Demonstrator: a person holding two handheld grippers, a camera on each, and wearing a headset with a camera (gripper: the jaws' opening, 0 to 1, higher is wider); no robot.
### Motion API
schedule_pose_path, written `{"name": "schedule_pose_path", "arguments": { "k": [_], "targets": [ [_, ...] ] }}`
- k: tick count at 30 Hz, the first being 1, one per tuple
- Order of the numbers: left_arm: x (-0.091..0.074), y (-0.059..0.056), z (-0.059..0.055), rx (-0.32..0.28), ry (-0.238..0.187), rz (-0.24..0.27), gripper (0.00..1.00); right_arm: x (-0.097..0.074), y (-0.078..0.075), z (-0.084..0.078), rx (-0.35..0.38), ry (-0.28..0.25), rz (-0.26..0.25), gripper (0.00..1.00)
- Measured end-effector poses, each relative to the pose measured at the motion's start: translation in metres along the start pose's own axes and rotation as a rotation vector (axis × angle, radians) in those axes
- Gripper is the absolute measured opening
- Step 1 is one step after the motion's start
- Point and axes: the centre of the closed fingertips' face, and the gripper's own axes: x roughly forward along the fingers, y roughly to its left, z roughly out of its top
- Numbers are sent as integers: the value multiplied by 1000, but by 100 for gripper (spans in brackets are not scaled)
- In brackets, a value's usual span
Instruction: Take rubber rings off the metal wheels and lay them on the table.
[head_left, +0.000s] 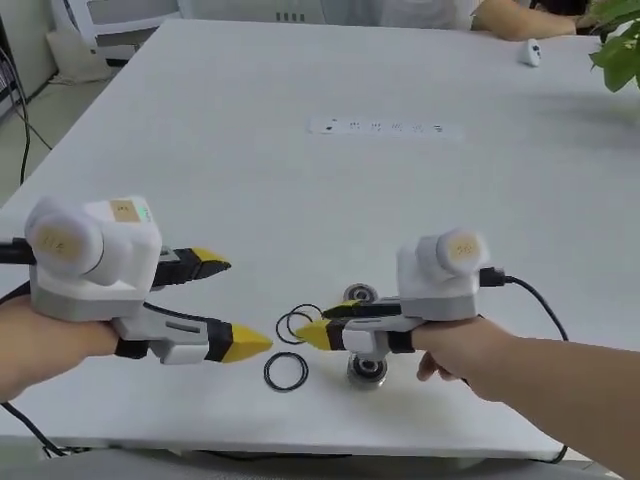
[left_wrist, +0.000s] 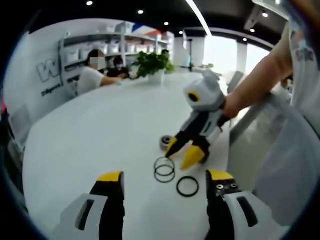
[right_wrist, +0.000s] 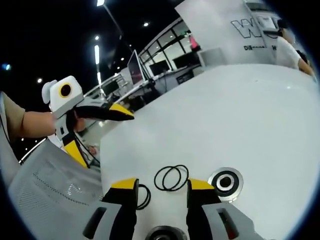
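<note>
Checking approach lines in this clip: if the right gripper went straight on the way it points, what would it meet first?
The right gripper would likely meet the two overlapping rubber rings just ahead of its fingers; its height above the table is unclear.

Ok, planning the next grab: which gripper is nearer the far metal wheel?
Right. The right gripper is just beside that wheel, jaws open; the left gripper is farther left, beyond the rubber rings.
</note>
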Motion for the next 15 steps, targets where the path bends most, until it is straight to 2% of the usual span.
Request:
{"name": "schedule_pose_path", "arguments": {
  "k": [6, 15],
  "targets": [
    [-3, -2, 2, 7, 1, 1, 67, -2, 8, 0, -40, 10, 22, 48],
    [-7, -3, 6, 0, -7, 6, 69, -13, 16, 14, -113, -24, 30, 54]
  ]
}}
